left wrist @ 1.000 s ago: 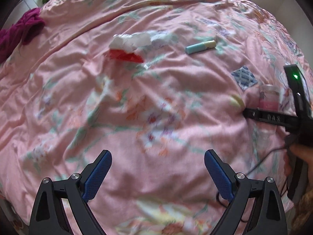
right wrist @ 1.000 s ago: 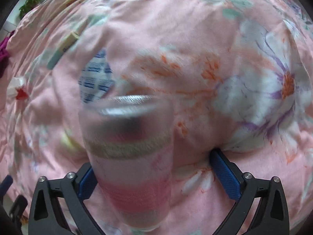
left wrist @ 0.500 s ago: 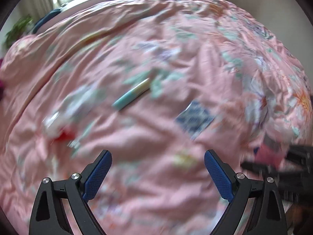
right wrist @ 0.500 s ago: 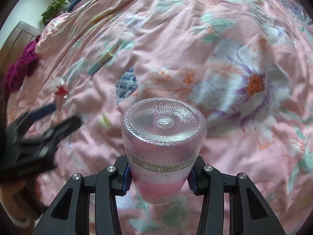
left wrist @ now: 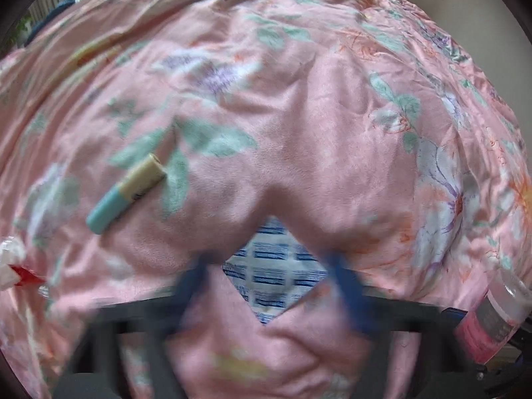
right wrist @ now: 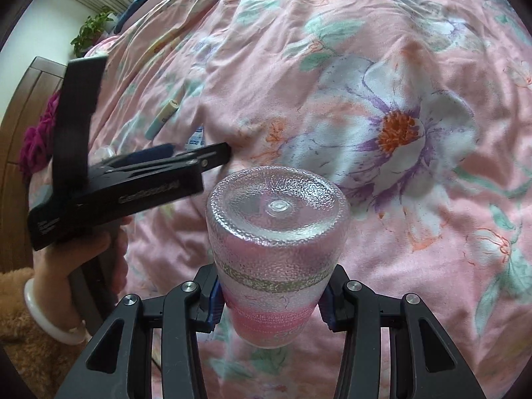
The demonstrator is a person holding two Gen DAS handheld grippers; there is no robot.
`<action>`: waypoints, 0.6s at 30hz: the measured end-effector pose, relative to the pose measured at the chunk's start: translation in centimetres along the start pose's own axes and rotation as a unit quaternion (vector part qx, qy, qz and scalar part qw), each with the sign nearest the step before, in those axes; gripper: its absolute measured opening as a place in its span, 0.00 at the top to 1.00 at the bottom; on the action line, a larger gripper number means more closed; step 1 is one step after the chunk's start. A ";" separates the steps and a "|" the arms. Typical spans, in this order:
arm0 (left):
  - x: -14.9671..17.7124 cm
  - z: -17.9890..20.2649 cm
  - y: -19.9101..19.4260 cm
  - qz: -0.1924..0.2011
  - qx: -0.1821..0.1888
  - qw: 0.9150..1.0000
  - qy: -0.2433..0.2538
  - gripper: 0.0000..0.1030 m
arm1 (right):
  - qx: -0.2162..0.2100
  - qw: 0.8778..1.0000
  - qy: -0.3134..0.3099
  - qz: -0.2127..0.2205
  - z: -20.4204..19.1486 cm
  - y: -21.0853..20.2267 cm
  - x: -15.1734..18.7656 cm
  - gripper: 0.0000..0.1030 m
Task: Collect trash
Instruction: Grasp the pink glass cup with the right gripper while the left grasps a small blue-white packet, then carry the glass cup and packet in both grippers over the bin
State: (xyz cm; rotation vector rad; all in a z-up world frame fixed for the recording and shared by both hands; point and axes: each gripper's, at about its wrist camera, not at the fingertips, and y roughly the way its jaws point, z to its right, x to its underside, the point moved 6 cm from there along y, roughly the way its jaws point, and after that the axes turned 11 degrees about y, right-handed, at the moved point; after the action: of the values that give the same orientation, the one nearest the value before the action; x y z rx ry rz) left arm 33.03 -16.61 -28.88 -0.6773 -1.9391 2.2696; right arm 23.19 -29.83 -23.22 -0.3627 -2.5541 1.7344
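the right gripper (right wrist: 271, 302) is clamped on one clear, pebbled plastic cup (right wrist: 277, 252), which is held upside down with its base toward the camera; its blue pads press the cup's pink-banded lower part from both sides, and whether anything is inside cannot be told. the same cup (left wrist: 498, 316) shows at the lower right edge of the left wrist view. the left gripper (left wrist: 266, 282) points steeply down at the pink floral duvet (left wrist: 316, 133), its blue fingers (left wrist: 342, 282) blurred, and its jaws are closing around one white sachet with blue print (left wrist: 269, 276) that lies flat on the fabric between them; whether the pads already press it cannot be told because of the blur. the duvet is pushed up into folds just beside the sachet on both sides, partly covering its corners. to the left of the sachet, apart from it, lies one small tube, teal at one end and cream at the other (left wrist: 126, 193), tilted on the bedding. at the far left edge sits one crumpled white and red wrapper (left wrist: 13, 266), mostly cut off. a small yellow patch (left wrist: 239, 365) shows below the sachet, too blurred to name. in the right wrist view the left gripper (right wrist: 212, 154) reaches in from the left, held by a hand (right wrist: 66, 259) with a white bangle (right wrist: 50, 316) at the wrist. a magenta cloth (right wrist: 36, 136) lies by the wooden bed frame (right wrist: 20, 106), and one potted plant (right wrist: 89, 30) stands beyond the bed.
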 end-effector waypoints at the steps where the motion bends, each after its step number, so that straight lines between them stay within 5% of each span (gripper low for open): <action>1: 0.0 -0.2 0.2 -0.003 -0.004 1.000 -0.008 0.94 | -0.002 1.000 0.000 0.000 -0.2 0.0 -0.1 0.57; 12: 1.3 -0.7 -4.3 0.051 0.067 0.995 -0.059 0.95 | -0.011 1.000 -0.023 0.005 -2.0 -1.1 0.9 0.57; 18: 5.3 -3.9 -8.8 0.091 0.066 0.985 -0.129 0.95 | -0.018 0.998 -0.058 0.000 -5.1 -1.3 2.3 0.57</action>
State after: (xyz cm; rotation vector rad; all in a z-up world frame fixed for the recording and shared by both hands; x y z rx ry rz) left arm 27.78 -9.47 -22.32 -0.5930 -1.8738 2.6893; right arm 21.50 -25.11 -20.34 -0.2696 -2.6684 1.7608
